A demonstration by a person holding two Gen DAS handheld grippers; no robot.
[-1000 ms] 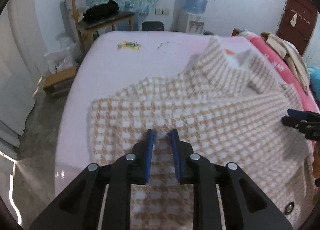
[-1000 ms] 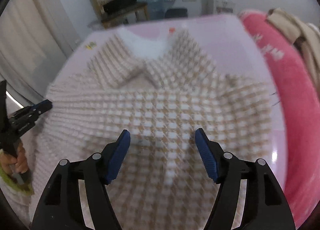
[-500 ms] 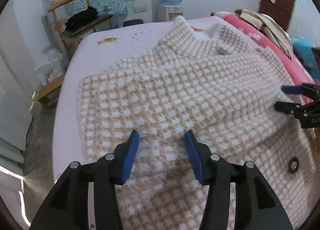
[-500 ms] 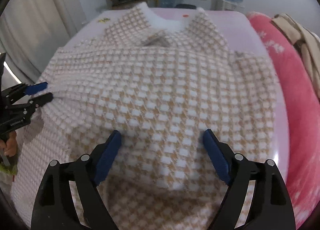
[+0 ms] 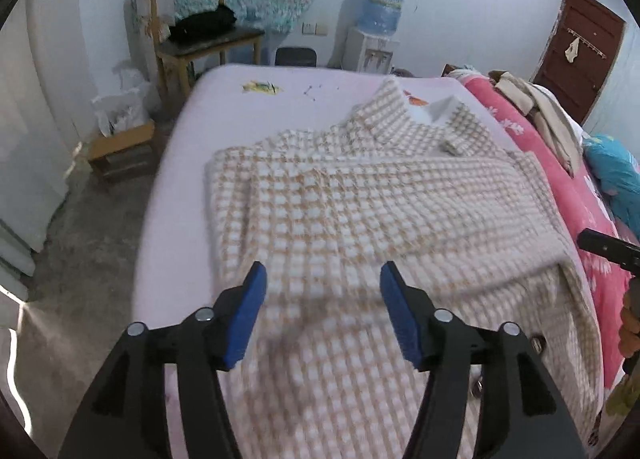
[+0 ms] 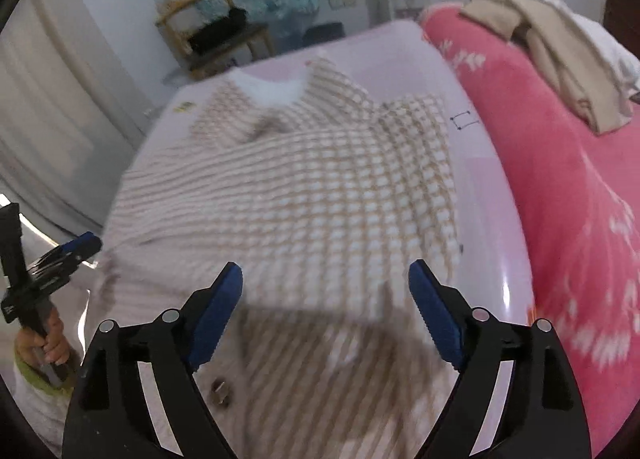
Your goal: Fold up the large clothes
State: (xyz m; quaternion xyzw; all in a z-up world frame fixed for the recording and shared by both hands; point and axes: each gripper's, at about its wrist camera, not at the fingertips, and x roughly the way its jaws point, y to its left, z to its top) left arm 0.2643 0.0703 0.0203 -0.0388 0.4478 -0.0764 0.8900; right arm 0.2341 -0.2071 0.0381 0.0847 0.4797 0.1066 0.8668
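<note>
A large beige-and-white checked coat (image 5: pixel 372 211) lies on the pale pink bed (image 5: pixel 240 115), collar at the far end, sleeves folded across the body. It also shows in the right wrist view (image 6: pixel 304 199). My left gripper (image 5: pixel 322 287) is open and empty, above the coat's near part. My right gripper (image 6: pixel 326 291) is open and empty, above the near edge of the folded layer. The left gripper also shows at the left edge of the right wrist view (image 6: pixel 60 255). A dark button (image 6: pixel 220 387) shows on the lower layer.
A rolled pink blanket (image 6: pixel 560 179) with beige clothes (image 6: pixel 560 47) lies along the bed's right side. A wooden chair (image 5: pixel 200 35), a water dispenser (image 5: pixel 380 31), a low wooden stool (image 5: pixel 120 151) and a brown door (image 5: pixel 576 51) stand beyond the bed.
My left gripper let go of the coat and opened wide. Both grippers drew back and up from the coat. The folded layer now lies flat.
</note>
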